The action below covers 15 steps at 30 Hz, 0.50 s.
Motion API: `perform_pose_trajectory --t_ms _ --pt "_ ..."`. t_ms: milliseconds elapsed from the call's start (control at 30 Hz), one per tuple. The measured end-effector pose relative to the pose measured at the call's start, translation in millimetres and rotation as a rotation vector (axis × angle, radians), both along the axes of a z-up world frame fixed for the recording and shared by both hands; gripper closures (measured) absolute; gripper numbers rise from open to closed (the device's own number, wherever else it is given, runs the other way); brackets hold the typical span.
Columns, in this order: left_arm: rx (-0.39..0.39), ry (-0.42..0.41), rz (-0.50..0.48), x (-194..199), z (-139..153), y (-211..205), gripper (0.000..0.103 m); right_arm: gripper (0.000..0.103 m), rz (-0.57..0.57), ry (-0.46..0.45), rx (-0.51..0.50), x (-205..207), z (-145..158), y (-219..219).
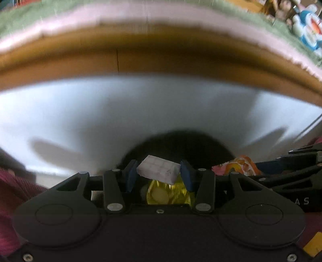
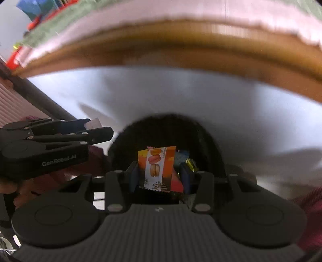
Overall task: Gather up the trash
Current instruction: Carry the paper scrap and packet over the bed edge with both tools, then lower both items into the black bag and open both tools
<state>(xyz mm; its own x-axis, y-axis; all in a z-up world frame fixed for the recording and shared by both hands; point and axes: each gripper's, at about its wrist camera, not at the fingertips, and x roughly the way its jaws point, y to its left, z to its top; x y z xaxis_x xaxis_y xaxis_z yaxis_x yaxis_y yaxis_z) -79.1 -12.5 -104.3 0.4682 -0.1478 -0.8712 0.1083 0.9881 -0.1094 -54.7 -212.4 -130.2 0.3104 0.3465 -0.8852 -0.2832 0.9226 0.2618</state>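
My left gripper [image 1: 159,171] is shut on a small pale, pinkish paper scrap [image 1: 159,168], held tilted between the blue pads. Under it lies a crumpled yellow wrapper [image 1: 169,194], and a dark round bin opening [image 1: 181,145] sits just ahead. My right gripper [image 2: 159,173] is shut on an orange macaron snack wrapper [image 2: 158,167], held upright over the same dark bin opening [image 2: 165,131]. More wrappers, blue and gold [image 2: 187,159], show behind it. The left gripper [image 2: 86,131] appears at the left of the right wrist view; the orange wrapper [image 1: 239,164] shows at the right of the left wrist view.
A white tabletop [image 1: 140,108] spreads beyond the bin, ending at a wooden edge [image 1: 161,60] with pink and green cloth [image 1: 120,14] behind. A blue toy figure [image 1: 310,26] stands far right. Dark red sleeves [image 1: 12,191] flank both grippers.
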Motion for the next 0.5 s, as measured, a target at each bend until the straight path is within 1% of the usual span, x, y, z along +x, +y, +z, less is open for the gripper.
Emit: perform_pose_trajectory --t_ms 100,267,500 --pt "-0.003 0.052 0.0 0.0 -18.4 -1.3 0.059 0.052 -0.011 0.015 -0.024 -3.1 -12.8 4.5" --pt "0.019 0.095 -0.008 0.5 -37.8 -3.8 0.059 0.052 -0.034 0.032 -0.029 -3.4 -23.2 9.6" --pt "0.022 0.147 -0.006 3.6 -52.3 -10.7 0.059 0.052 -0.033 0.054 -0.049 2.7 -33.6 10.2"
